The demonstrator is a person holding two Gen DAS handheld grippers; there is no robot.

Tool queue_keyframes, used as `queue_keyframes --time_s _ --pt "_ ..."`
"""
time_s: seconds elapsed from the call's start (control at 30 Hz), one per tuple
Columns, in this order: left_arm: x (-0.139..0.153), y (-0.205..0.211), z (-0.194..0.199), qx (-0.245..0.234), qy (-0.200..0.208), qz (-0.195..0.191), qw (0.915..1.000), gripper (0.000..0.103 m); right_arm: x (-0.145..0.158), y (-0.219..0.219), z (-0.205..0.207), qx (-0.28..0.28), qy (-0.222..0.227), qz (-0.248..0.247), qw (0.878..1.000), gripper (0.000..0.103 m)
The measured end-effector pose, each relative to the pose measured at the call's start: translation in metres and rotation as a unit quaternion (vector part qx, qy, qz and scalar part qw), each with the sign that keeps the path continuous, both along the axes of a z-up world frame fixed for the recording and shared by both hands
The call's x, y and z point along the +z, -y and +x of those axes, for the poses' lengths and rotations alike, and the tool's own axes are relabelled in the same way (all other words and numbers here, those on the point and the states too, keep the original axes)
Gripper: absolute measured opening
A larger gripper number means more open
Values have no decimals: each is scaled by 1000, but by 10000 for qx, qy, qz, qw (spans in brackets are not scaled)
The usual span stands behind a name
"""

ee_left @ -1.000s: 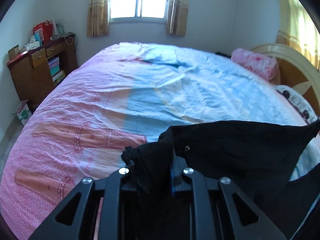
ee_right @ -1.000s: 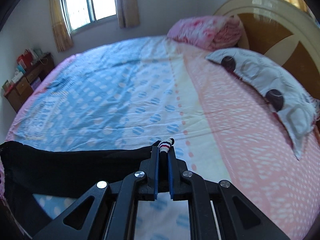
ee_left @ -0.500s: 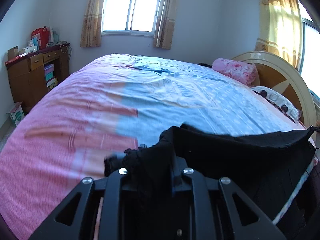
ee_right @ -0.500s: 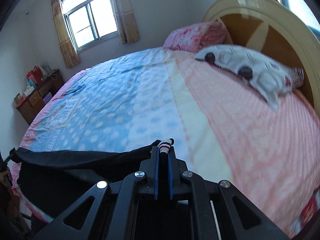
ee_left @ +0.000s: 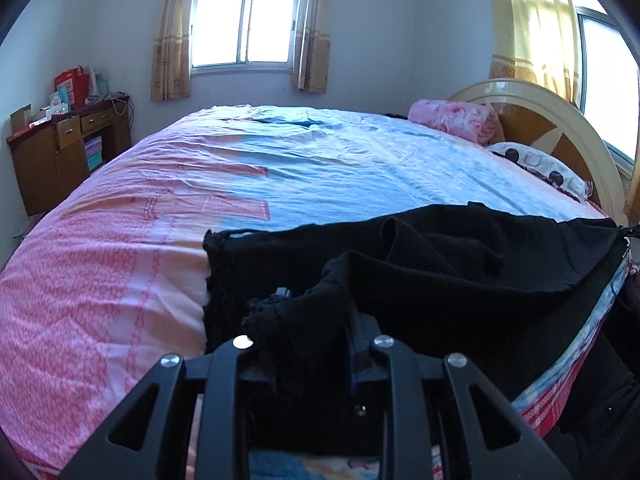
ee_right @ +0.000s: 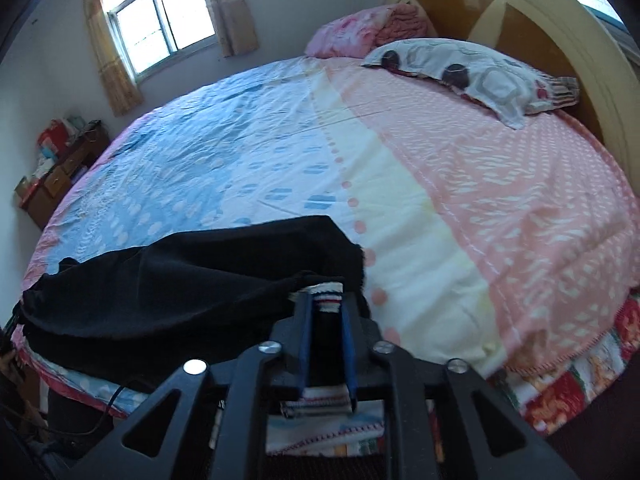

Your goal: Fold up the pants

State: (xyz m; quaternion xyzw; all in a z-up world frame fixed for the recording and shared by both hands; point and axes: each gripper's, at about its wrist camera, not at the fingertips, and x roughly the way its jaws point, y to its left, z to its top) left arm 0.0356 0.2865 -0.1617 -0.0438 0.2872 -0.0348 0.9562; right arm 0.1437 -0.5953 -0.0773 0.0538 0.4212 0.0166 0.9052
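On the bed (ee_left: pixel 360 168), black pants (ee_left: pixel 440 264).

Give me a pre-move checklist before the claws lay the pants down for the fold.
1. Left claw shut on pants: ok, black cloth bunched between its fingers.
2. Right claw shut on the striped waistband: ok.
3. Pants flat: not ok, a fold stands up mid-cloth.
4. Pants fully on the bed: not ok, the near edge hangs over the side.
5. Landing area on the sheet: ok, bare ahead of the cloth.
6. Legs aligned: cannot tell.
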Motion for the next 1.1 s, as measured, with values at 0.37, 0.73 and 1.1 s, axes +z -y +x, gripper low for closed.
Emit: queue_keyframes --time_s 0.37,0.73,1.1 --pt "-9 -3 -8 60 127 -105 9998 29 40 -201 -28 2171 612 -1039 9687 35" --pt "-9 12 -25 -29 238 391 9989 29 -78 -417 -31 4633 119 -1563 8722 35" --pt "-6 10 -20 -288 293 816 9958 29 -90 -406 -20 4570 -203 -1097 8825 8"
